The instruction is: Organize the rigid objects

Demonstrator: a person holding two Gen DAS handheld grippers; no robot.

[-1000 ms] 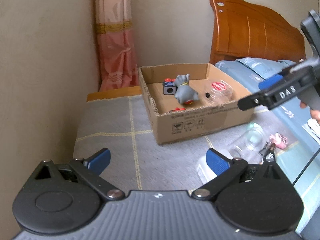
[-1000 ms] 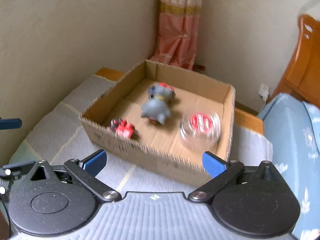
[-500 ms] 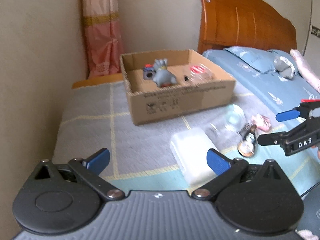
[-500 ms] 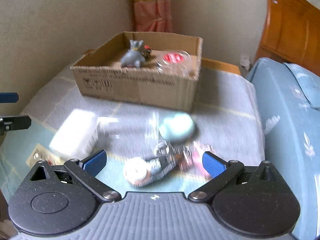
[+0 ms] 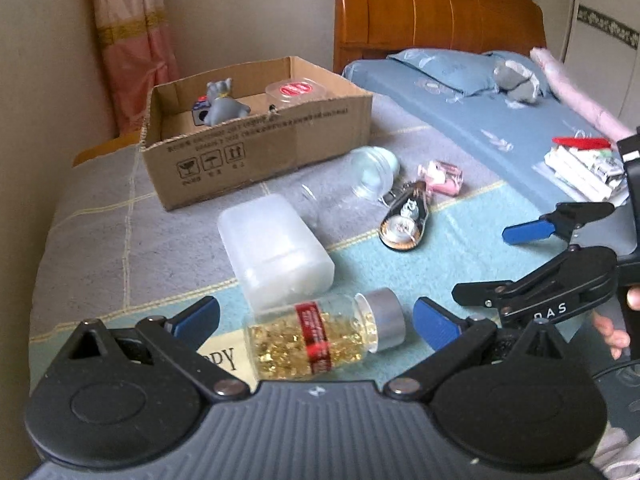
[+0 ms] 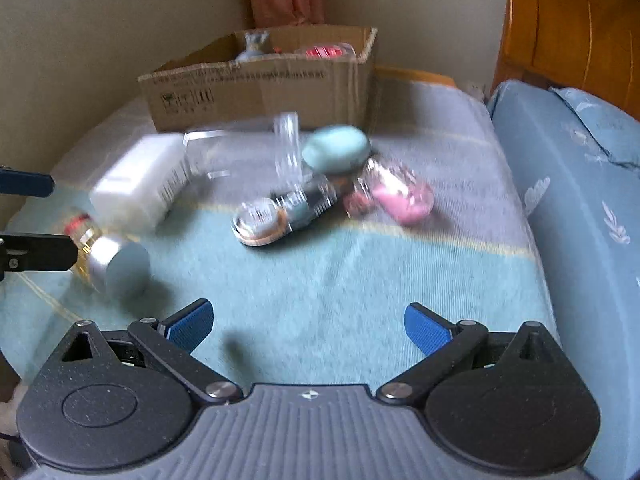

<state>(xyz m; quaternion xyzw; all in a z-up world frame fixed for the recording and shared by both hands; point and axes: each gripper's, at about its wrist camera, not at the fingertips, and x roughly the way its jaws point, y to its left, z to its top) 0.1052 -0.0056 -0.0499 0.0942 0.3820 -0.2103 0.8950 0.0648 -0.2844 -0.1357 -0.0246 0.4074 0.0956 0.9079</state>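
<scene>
A cardboard box (image 5: pixel 256 152) stands at the back of the bed and holds a grey toy (image 5: pixel 224 102) and a red-lidded clear tub (image 5: pixel 295 90). On the blanket lie a gold-filled bottle with a silver cap (image 5: pixel 324 334), a white plastic container (image 5: pixel 276 252), a clear jar (image 5: pixel 352 184), a black-and-silver gadget (image 5: pixel 406 220) and a pink item (image 5: pixel 442 178). My left gripper (image 5: pixel 316 318) is open, its fingers either side of the gold bottle. My right gripper (image 6: pixel 308 326) is open and empty above bare blanket; it also shows in the left wrist view (image 5: pixel 524 256).
A wall runs along the left. A wooden headboard (image 5: pixel 432 12) and a blue pillow (image 5: pixel 452 68) are at the back right. Papers (image 5: pixel 580 168) lie on the blue sheet at right. The box (image 6: pixel 264 80) and bottle (image 6: pixel 108 256) show blurred in the right wrist view.
Both grippers have pulled back from the box toward the near end of the bed. The gold bottle has come into view between my left fingers. Both stay open.
</scene>
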